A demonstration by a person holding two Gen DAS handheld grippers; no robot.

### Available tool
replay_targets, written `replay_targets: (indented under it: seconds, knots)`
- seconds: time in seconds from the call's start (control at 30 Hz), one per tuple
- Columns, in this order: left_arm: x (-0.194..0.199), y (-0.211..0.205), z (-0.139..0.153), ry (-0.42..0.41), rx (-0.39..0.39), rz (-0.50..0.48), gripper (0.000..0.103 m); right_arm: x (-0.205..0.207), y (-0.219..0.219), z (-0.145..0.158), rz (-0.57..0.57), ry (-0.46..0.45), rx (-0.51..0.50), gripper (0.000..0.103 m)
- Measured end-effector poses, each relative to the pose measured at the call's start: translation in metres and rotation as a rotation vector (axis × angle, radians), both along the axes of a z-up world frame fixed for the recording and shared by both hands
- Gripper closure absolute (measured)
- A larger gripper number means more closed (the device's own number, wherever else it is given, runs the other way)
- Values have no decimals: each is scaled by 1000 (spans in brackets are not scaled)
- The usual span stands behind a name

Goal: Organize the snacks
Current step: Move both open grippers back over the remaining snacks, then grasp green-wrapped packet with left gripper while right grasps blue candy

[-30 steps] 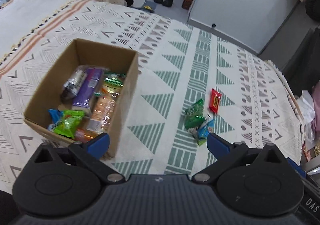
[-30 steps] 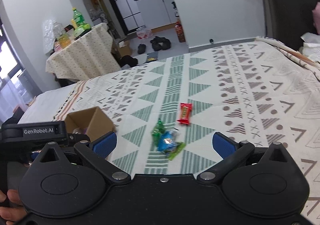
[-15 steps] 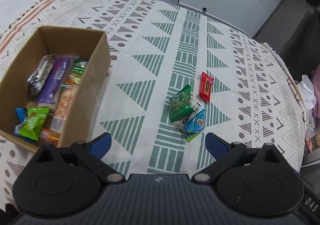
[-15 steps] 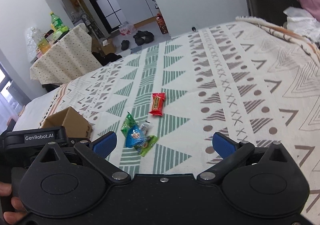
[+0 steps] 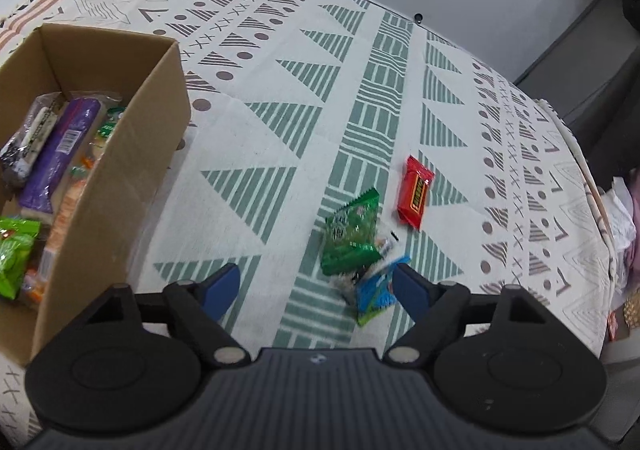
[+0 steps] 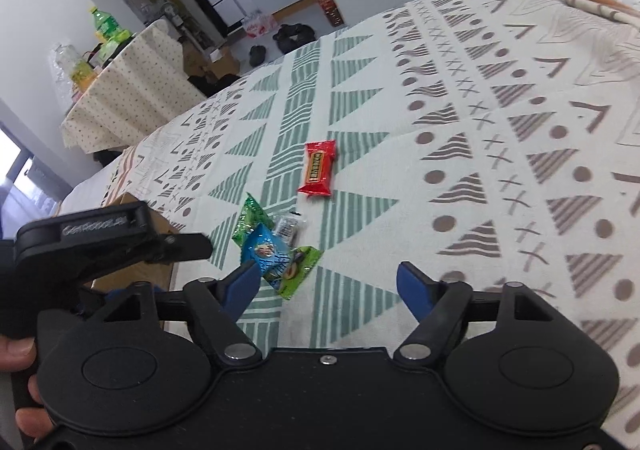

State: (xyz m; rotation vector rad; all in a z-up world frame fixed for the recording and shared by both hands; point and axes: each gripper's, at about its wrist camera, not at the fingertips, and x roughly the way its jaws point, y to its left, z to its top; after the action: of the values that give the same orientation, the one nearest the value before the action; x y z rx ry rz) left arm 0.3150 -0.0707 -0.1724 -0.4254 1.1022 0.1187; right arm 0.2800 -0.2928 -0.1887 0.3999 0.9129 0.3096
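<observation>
While both of my tools hang over the patterned bed cover, here is how things lie.

Left tool: released, blue fingers spread wide, nothing between them; the right fingertip sits just beside the blue packet.

Right tool: released as well, fingers apart and bare, the left fingertip close to the blue packet's edge.

Cardboard box: open-topped, on the cover to the left of the loose snacks, well apart from them.

In the box: a purple packet, a bright green packet, an orange-toned packet and a dark clear-wrapped one, lying side by side.

Loose cluster: a green packet partly overlapping a small clear-wrapped snack, with the blue packet touching them on the near side; a second green wrapper lies under the blue one.

Red bar: alone on the cover, just beyond the cluster, not touching it.

My left hand: visible at the edge of the right wrist view, gripping the handle.
</observation>
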Motion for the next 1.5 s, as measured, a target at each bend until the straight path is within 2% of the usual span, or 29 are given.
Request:
replay_targets:
  seconds: [0.2, 0.37, 0.53, 0.63, 0.67, 0.73, 0.77, 0.8, 0.87, 0.97, 1.23, 1.5]
  knots:
    - [20, 0, -12, 15, -18, 12, 27, 17, 15, -8, 44, 13, 27, 31]
    - [38, -1, -28, 51, -49, 27, 44, 30, 30, -16, 68, 33, 39, 31]
    - [48, 0, -40, 76, -83, 31, 51, 41, 37, -25, 56, 62, 63, 31]
    - [50, -3, -43, 86, -120, 14, 68, 48, 45, -32, 63, 102, 58, 31]
    - [50, -4, -43, 89, -124, 9, 69, 50, 48, -37, 64, 132, 52, 32]
    - [51, -6, -41, 92, -112, 2, 71, 50, 50, -37, 54, 129, 36, 37]
    - [51, -6, -40, 95, -109, -1, 73, 50, 50, -37, 54, 131, 41, 48]
    - [51, -6, -39, 98, -107, -1, 74, 50, 48, -37, 55, 146, 58, 64]
    - [50, -5, -37, 105, -98, 0, 76, 49, 44, -38, 42, 175, 78, 69]
    - [46, 1, -32, 102, -91, 1, 76, 41, 41, -29, 45, 158, 63, 73]
    - [20, 17, -12, 70, -73, -4, 76, 25, 40, -6, 7, 109, 31, 73]
    - [-12, 30, 23, 6, -46, -10, 76, 6, 46, 19, -25, 52, 29, 73]
